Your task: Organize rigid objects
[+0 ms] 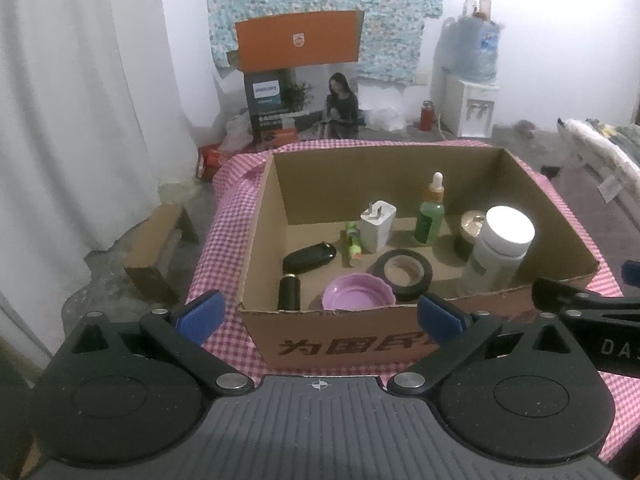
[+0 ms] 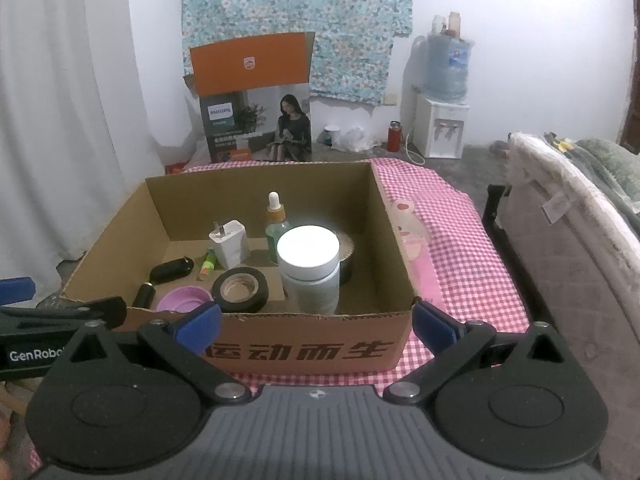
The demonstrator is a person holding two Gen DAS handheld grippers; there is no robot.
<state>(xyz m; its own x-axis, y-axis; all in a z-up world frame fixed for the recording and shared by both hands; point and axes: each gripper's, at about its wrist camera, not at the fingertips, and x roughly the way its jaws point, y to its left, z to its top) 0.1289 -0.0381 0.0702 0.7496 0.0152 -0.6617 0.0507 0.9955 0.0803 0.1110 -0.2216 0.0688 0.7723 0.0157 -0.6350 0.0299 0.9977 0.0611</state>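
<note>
Brown cardboard makes up the open box (image 2: pixel 280 344) on the pink checked cloth (image 2: pixel 472 264), and every rigid item in view already sits inside it: the white-capped bottle (image 2: pixel 310 270) near the front right, the black tape roll (image 2: pixel 240 290) beside it, the purple dish (image 1: pixel 358 292) at the front wall, the white charger (image 1: pixel 377 226), the green dropper bottle (image 1: pixel 430 216), the black case (image 1: pixel 309 257) and a small black cylinder (image 1: pixel 289 293); the left gripper (image 1: pixel 320 312) and the right gripper (image 2: pixel 316 322) both hang just before the front wall, jaws spread wide and empty. Judging by this, the task is either finished or between picks; the next move calls for choosing one item, reaching over the wall and closing on it without toppling the tall bottles.
</note>
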